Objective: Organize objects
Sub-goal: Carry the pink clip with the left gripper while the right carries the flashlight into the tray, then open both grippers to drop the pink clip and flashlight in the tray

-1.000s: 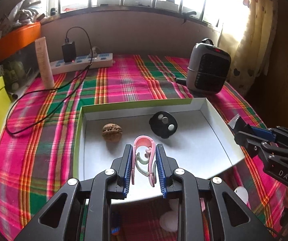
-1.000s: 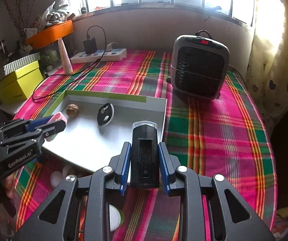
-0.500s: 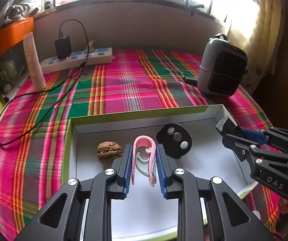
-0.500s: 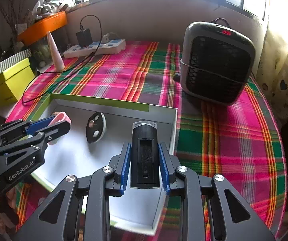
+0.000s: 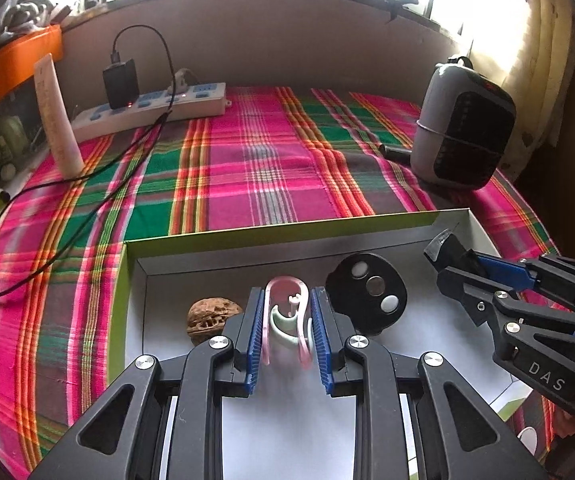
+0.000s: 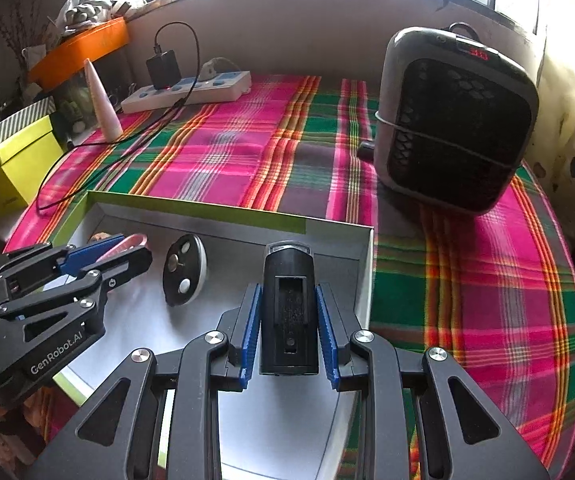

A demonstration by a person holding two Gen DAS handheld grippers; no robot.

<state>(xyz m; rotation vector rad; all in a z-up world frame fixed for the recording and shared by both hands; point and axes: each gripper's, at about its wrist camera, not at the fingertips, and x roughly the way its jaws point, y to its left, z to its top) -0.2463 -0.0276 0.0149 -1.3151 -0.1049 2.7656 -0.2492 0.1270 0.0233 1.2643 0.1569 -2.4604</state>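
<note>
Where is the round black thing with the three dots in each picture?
Left wrist view: the round black disc lies in the white tray, just right of the left gripper.
Right wrist view: the disc sits left of centre.
Shared landmark: the grey heater.

Beside the white tray [image 5: 483, 236], the walnut [image 5: 211, 318] is partly hidden behind the left gripper [image 5: 286, 322] in the left wrist view, and in the right wrist view only a sliver of it shows. The pink clip [image 5: 287, 312] blurs at its near end. Below the tray's near right corner, a pale round thing [image 5: 527, 436] is cut off, too little showing to identify.
</note>
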